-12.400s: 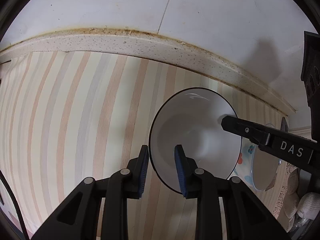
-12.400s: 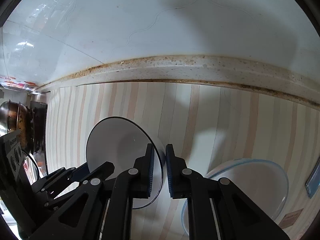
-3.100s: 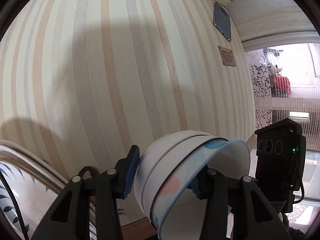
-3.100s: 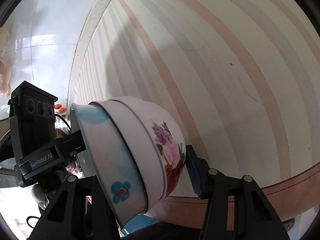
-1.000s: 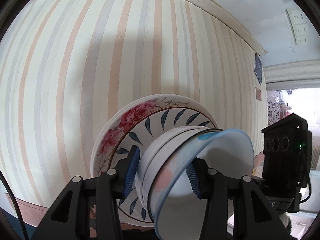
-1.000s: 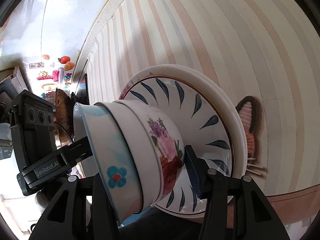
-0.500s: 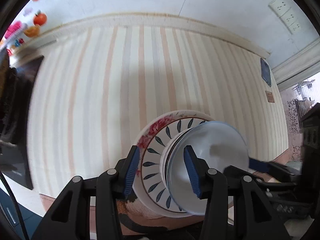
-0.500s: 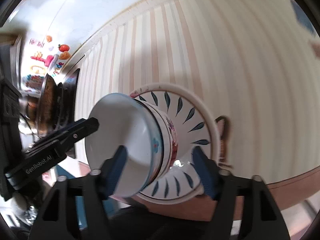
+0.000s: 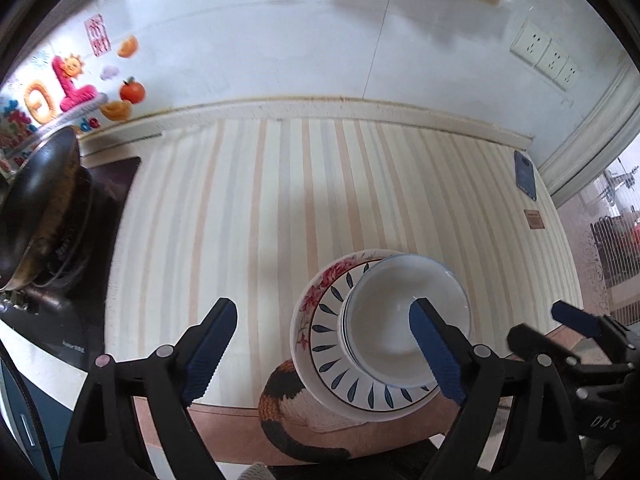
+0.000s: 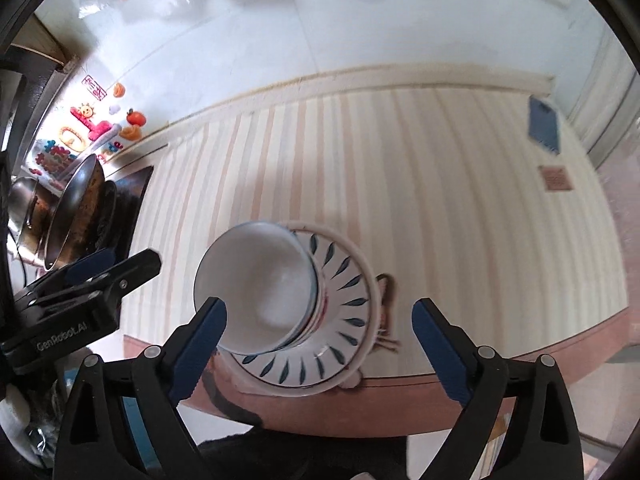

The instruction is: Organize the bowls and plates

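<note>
The stack of bowls (image 9: pixel 404 320) stands upright on the plate (image 9: pixel 320 332), and the open mouths face up toward both cameras. The top bowl is white inside with a thin blue rim, and the rims of other bowls show just under it. The bowls sit off the plate's centre, toward its right side in the left wrist view. The plate is round and white, with dark blue leaf marks in a ring and pink flowers on the left part of its rim. It lies flat near the front edge of the surface (image 9: pixel 260 220), which has pale stripes running from front to back. A cat-shaped mat (image 9: pixel 288 396) lies partly under the plate at the front edge.

The left tongs (image 9: pixel 324 348) are wide open and hold nothing; the bowls are seen past their right finger. The right tongs (image 10: pixel 320 344) are also wide open and empty, above the plate and the bowls (image 10: pixel 260 292).

A dark wok (image 9: pixel 36 208) sits at the left end of the surface.
</note>
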A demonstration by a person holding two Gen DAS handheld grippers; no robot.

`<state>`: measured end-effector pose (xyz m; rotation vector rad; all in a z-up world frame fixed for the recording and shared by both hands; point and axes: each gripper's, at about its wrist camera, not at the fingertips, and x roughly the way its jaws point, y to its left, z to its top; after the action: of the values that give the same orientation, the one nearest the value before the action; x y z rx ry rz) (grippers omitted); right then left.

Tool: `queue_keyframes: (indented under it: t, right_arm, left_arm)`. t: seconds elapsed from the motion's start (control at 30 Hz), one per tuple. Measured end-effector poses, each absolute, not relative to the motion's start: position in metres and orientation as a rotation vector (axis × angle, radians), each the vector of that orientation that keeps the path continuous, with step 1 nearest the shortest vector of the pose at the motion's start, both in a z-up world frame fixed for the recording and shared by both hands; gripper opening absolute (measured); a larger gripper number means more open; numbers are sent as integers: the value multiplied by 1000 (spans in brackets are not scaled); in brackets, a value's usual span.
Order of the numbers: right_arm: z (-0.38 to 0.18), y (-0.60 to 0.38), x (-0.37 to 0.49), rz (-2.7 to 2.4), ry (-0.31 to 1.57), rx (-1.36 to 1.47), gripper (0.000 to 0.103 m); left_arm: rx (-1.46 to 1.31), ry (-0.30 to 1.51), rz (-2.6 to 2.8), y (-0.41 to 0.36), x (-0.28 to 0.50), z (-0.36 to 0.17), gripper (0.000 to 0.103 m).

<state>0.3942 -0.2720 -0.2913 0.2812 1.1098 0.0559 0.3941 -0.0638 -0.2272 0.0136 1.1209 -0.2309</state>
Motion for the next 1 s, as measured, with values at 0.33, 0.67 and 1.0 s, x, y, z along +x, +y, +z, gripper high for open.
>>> queue_keyframes:
  t: [0.33,0.67,1.0]
  right_arm:
    - [-234,-279,332,38,968,251,98]
    - [-185,-275,250,62,859,173,99]
    - [-145,-263,154,70,780,140,99]
  left_arm:
    - [11,1005,-208,-69,344,-184,103]
    - [-16,841,-125,-62,263,-126,103]
    - [-29,773,-58,-46,166,-94,103]
